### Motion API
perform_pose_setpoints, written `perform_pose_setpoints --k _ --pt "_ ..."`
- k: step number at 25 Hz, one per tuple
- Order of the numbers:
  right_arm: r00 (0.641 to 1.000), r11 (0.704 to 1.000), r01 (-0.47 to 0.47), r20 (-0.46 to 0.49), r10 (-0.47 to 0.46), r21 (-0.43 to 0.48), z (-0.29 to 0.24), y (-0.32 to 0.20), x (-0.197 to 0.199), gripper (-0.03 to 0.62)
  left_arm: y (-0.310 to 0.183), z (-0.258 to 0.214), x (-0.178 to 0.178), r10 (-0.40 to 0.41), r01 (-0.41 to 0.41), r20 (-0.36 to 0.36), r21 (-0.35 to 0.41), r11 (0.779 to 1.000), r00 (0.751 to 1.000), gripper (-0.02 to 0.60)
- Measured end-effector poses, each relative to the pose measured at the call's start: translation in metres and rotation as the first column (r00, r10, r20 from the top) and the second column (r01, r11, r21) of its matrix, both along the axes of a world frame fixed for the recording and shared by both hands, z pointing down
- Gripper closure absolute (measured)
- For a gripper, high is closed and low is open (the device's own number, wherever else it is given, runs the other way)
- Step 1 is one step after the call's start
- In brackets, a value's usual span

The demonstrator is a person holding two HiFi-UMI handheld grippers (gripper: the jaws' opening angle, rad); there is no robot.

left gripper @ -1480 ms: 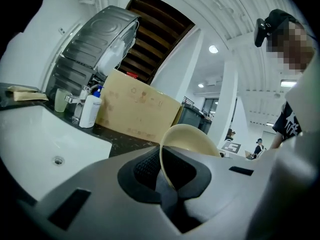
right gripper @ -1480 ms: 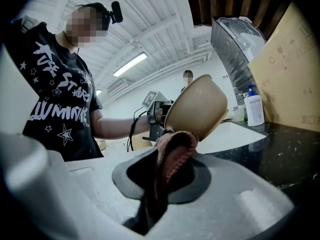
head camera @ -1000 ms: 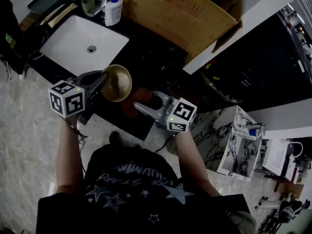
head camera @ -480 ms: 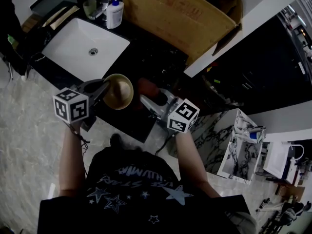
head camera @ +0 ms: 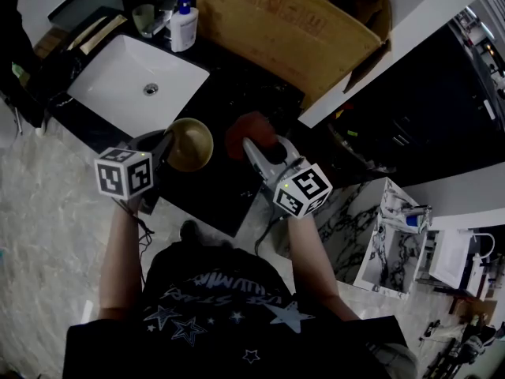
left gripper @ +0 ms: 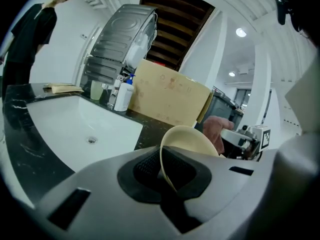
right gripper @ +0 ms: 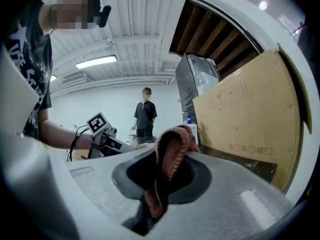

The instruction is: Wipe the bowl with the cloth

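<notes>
While your left claw [head camera: 166, 142] is closed tight on the near rim of the bowl [head camera: 190, 143], with the thin edge running between its pads in the left gripper view, the bowl sits tilted over the dark counter [head camera: 237, 85], just this side of the sink [head camera: 134, 73]. Its hollow is turned up and toward your right. Whether its base rests on the counter or hangs free can't be told from these views.

Your right claw [head camera: 252, 147] is clamped on the cloth [head camera: 248, 129]. A bunched fold sticks out past the jaw tips and the rest trails back between them. Cloth and bowl are near each other but apart. The head view shows a strip of counter between them, and in the left gripper view the cloth sits just beyond the bowl's far edge, not inside it.

So you're on the approach, as I read it: both things are in hand and no wiping contact has been made yet.

The next move calls for carrying the cloth across to your left and into the hollow, leading with that bunched fold so that fabric, not the jaw tips, meets the inner wall. Then sweep it round the inside.

Brace with the left claw as you press. It grips only one spot on the rim, so a push from the cloth could lever the bowl and twist it in the pads. Push toward the held side, and keep the pressure modest.
</notes>
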State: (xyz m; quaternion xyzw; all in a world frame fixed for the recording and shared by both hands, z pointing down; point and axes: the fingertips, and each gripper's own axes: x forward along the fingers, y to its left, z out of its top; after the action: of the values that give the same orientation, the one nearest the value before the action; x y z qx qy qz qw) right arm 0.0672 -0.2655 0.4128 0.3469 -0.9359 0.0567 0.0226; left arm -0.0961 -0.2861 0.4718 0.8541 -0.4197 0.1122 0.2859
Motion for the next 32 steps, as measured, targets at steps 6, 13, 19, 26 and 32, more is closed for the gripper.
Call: perform_pose_setpoints --k 6,13,19,26,32 --pt "0.999 0.999 -0.044 -0.021 0.044 -0.002 0.0 -0.009 0.006 0.545 -0.02 0.016 0.011 0.008 -0.004 0.062 -0.064 0.998 0.998 0.563" --pt "0.995 0.996 -0.091 -0.029 0.091 -0.005 0.002 -0.023 0.013 0.545 -0.048 0.031 0.014 0.008 0.002 0.077 -0.128 0.992 0.997 0.563" --pt "0.992 0.992 -0.127 -0.027 0.126 -0.017 0.004 -0.033 0.019 0.545 -0.066 0.037 0.018 0.025 -0.012 0.082 -0.16 0.987 0.996 0.563" --pt "0.99 0.99 -0.14 -0.018 0.139 -0.025 0.006 -0.038 0.018 0.545 -0.071 0.042 0.022 0.038 -0.02 0.099 -0.179 0.984 0.994 0.562" --pt "0.991 0.991 -0.13 -0.028 0.129 -0.034 0.009 -0.039 0.018 0.545 -0.074 0.039 0.028 0.039 -0.027 0.069 -0.164 0.986 0.997 0.561"
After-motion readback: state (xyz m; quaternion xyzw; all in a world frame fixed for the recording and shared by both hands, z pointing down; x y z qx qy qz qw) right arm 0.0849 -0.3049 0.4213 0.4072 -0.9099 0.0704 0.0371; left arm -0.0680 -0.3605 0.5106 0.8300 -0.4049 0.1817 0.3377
